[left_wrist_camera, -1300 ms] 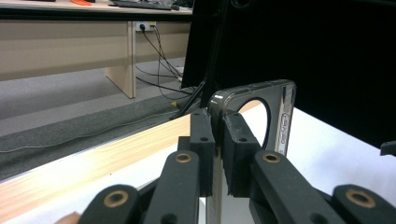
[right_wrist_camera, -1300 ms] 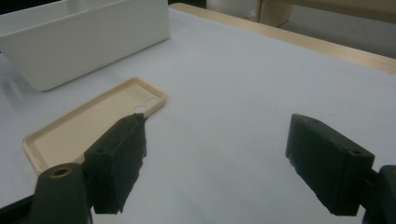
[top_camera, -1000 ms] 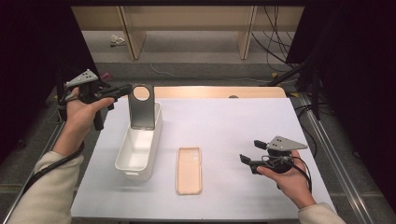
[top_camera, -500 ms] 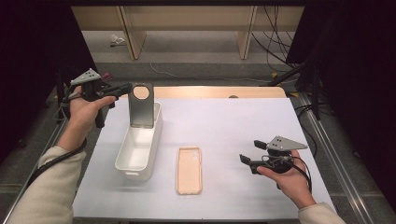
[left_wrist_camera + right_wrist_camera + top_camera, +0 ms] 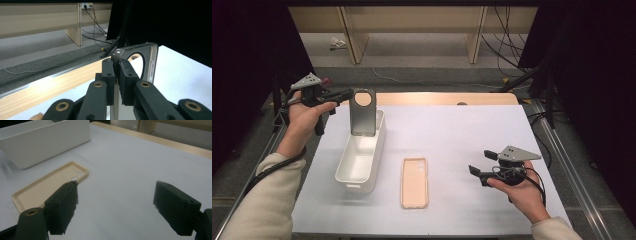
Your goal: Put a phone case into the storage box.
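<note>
right now the left tool (image 5: 343, 95) is pinching the top edge of a dark phone case (image 5: 363, 112), its black pads pressed together on the rim beside the round camera cutout; in the left gripper view the case (image 5: 140, 63) stands on edge between them. the case hangs upright over the far end of the white bin (image 5: 357, 162), its lower edge just inside the rim. to finish the drop well, i'd judge it best to lower the case until it is well down inside the walls, tilt it flat along the bin's length, then let go, so it doesn't tip over the side. the case looks thin, smooth and slightly glossy with rounded corners; the bin is a long matte plastic trough. the right tool (image 5: 482, 170) rests spread and empty low over the white desk (image 5: 452, 130), near a flat beige phone case (image 5: 414, 182) lying open side up.
</note>
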A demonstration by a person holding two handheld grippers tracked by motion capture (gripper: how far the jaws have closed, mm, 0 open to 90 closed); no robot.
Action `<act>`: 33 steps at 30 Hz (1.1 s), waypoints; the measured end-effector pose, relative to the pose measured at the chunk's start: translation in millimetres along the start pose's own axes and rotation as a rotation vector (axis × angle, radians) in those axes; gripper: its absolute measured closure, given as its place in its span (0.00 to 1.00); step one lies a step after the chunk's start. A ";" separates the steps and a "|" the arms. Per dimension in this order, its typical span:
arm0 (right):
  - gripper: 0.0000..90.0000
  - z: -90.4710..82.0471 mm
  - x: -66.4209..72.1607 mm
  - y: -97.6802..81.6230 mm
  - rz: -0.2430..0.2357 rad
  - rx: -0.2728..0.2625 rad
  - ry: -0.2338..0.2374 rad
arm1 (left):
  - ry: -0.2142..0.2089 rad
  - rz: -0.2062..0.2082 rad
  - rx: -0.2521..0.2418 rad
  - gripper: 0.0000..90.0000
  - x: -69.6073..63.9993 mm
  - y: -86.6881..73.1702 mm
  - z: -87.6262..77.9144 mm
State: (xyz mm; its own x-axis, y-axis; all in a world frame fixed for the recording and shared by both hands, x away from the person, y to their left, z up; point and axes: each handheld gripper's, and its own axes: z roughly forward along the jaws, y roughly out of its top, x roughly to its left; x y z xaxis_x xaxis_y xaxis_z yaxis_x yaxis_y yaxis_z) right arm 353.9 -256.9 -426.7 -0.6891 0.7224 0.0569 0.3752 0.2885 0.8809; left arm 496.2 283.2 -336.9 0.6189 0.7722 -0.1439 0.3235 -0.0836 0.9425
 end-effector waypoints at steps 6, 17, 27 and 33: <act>0.23 0.0 0.0 -0.1 -0.001 0.003 -0.001 | 0.000 -0.004 0.002 0.92 3.3 -0.7 3.5; 0.23 0.2 -0.2 -0.4 -0.001 0.002 -0.001 | 0.005 -0.010 0.014 0.93 7.1 -1.3 13.1; 0.23 0.0 -0.3 -0.3 -0.002 0.001 -0.001 | 0.011 -0.017 0.035 0.93 11.2 -3.2 22.1; 0.23 0.0 -0.4 -0.3 -0.001 0.001 -0.002 | 0.017 -0.024 0.040 0.92 14.2 -7.0 25.9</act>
State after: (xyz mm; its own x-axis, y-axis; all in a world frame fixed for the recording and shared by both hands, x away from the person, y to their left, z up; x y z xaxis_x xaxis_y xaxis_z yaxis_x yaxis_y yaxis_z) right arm 354.0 -257.3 -427.0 -0.6887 0.7230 0.0550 0.3748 0.2900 0.8806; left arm 521.3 278.5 -353.3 0.5989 0.7845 -0.1607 0.3665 -0.0901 0.9261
